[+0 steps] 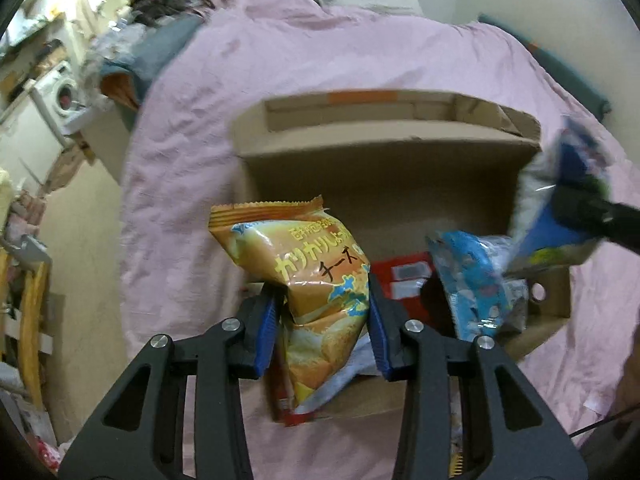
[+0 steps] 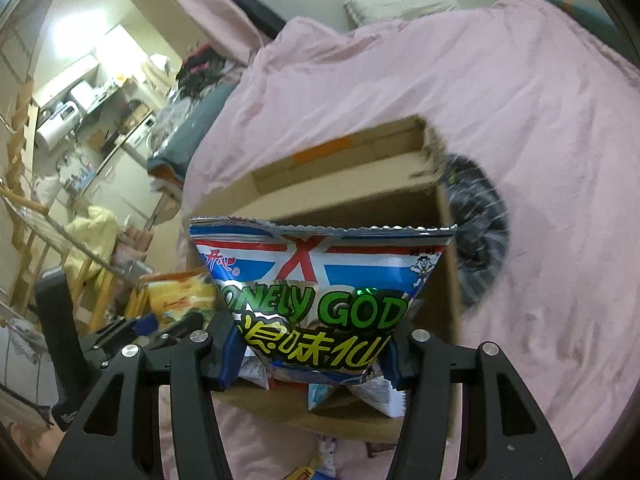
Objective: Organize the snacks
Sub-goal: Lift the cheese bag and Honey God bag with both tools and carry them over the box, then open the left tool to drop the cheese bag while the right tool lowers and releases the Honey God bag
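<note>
An orange cheese-snack bag (image 1: 308, 276) stands upright between the blue pads of my left gripper (image 1: 322, 320), which is shut on it above the near edge of an open cardboard box (image 1: 380, 168). My right gripper (image 2: 316, 354) is shut on a blue, white and silver "Lonely God" bag (image 2: 320, 280), held over the same box (image 2: 360, 184). In the left wrist view that bag (image 1: 560, 204) and the right gripper's black finger (image 1: 600, 216) show at the right. The orange bag (image 2: 180, 296) and the left gripper (image 2: 160, 326) appear at the left of the right wrist view.
The box sits on a pink bedspread (image 1: 280, 80). Inside it lie a light-blue packet (image 1: 476, 280) and a red packet (image 1: 404, 276). A grey striped garment (image 2: 480, 232) lies right of the box. Cluttered shelves and a washing machine (image 1: 56, 92) stand beyond the bed's left side.
</note>
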`<control>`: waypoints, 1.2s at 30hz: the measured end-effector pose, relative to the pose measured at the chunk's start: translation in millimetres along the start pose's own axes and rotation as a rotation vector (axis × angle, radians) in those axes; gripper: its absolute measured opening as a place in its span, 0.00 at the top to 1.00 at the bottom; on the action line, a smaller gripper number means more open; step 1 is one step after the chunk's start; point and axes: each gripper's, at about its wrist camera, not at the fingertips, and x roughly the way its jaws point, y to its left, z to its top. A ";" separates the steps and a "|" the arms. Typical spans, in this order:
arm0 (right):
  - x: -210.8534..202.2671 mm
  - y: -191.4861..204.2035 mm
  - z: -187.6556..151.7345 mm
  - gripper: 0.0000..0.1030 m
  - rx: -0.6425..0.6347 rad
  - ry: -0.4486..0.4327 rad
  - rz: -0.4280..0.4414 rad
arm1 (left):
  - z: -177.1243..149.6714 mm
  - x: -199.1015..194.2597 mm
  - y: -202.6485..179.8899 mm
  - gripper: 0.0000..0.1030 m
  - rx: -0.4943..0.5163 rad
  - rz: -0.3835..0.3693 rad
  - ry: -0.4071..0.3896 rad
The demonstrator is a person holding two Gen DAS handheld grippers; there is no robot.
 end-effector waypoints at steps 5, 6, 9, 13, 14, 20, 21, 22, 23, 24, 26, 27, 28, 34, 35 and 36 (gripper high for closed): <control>33.4 0.9 -6.0 0.45 -0.032 0.070 -0.049 | 3.2 23.4 -11.0 0.66 0.005 -0.034 0.050; 38.8 -0.2 -6.9 0.45 -0.038 0.079 -0.077 | 3.7 27.6 -10.1 0.66 -0.002 -0.027 0.057; 48.5 -5.6 -4.5 0.45 -0.039 0.081 -0.122 | 4.9 29.1 -12.2 0.66 0.020 -0.010 0.028; 45.9 -10.6 -1.8 0.43 -0.008 0.059 -0.093 | 10.0 18.5 -11.2 0.66 0.003 -0.058 -0.017; 44.3 -11.7 -1.8 0.43 -0.001 0.049 -0.084 | 11.9 16.0 -10.4 0.66 -0.002 -0.070 -0.029; 37.1 -15.1 6.3 0.34 0.030 0.001 -0.075 | 26.4 8.5 -6.2 0.65 -0.049 -0.082 -0.051; 38.6 -14.9 4.9 0.30 0.025 0.013 -0.073 | 26.7 9.7 -5.2 0.65 -0.056 -0.081 -0.046; 38.8 -15.1 2.9 0.23 0.025 0.017 -0.065 | 26.8 10.9 -3.8 0.65 -0.058 -0.079 -0.043; 38.1 -14.3 1.8 0.17 0.021 0.013 -0.063 | 26.5 11.4 -3.3 0.64 -0.057 -0.077 -0.042; 37.4 -12.6 2.4 0.14 0.015 0.008 -0.063 | 26.3 11.3 -2.9 0.64 -0.056 -0.075 -0.043; 31.2 -10.7 3.6 0.09 -0.001 -0.017 -0.072 | 26.0 10.4 -3.1 0.64 -0.051 -0.072 -0.048; 27.5 -10.6 3.8 0.09 -0.003 -0.032 -0.072 | 26.2 10.0 -3.3 0.64 -0.047 -0.071 -0.049; 23.7 -10.9 4.7 0.09 -0.001 -0.047 -0.068 | 25.5 9.4 -3.1 0.63 -0.046 -0.075 -0.050; 0.4 -20.3 7.4 0.09 0.032 -0.137 -0.103 | 24.6 0.8 -0.2 0.26 -0.049 -0.067 -0.076; -3.1 -21.1 8.0 0.09 0.033 -0.154 -0.103 | 24.9 -1.0 -0.1 0.25 -0.049 -0.063 -0.084; -6.6 -21.8 8.9 0.09 0.035 -0.172 -0.106 | 25.6 -2.6 0.2 0.25 -0.048 -0.060 -0.089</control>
